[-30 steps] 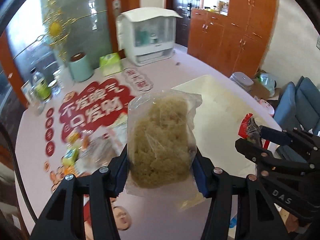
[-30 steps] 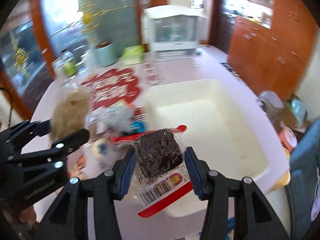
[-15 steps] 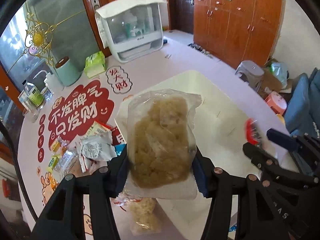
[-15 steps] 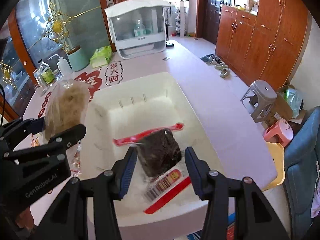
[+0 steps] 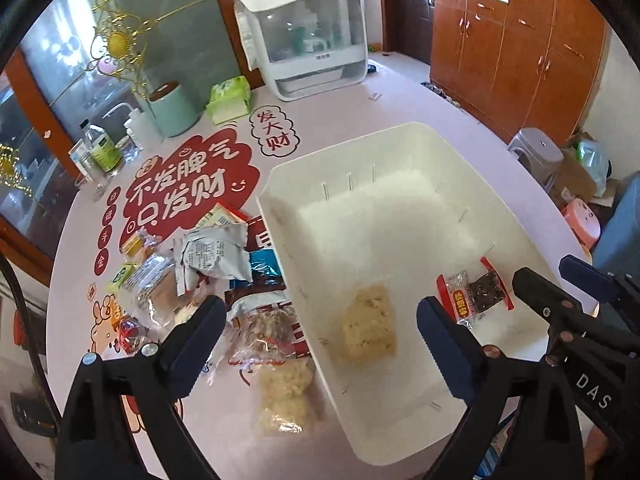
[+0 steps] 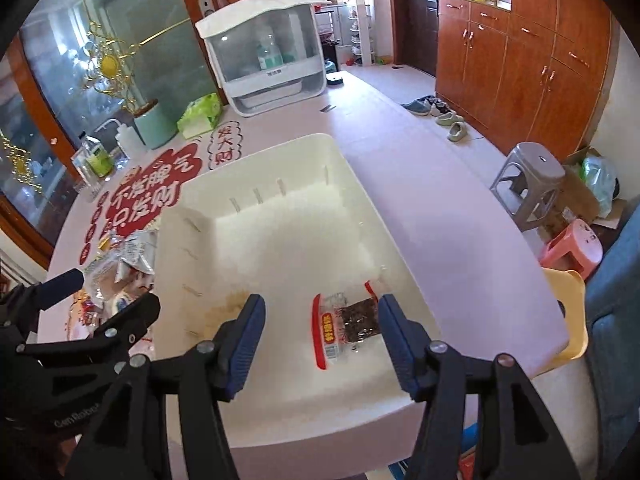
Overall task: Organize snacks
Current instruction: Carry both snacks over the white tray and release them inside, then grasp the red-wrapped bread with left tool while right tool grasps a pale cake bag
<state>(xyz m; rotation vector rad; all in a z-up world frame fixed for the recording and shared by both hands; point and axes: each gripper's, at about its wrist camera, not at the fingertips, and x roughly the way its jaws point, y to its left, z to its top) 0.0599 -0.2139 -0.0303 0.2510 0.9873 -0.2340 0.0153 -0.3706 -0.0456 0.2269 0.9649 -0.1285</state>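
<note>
Both packets have dropped from our jaws since a second ago: the pale puffed-rice cake (image 5: 370,326) and the dark red-edged snack (image 6: 349,322) now lie on the floor of the white bin (image 5: 276,216). Our left gripper (image 5: 320,320) is opening wide with nothing between its jaws; our right gripper (image 6: 320,322) is opening too, the dark packet lying below, untouched. Two snacks are done. Beside the bin on the table (image 5: 332,120), another rice cake (image 5: 282,398) and a heap of wrappers (image 5: 208,260) remain to be moved.
</note>
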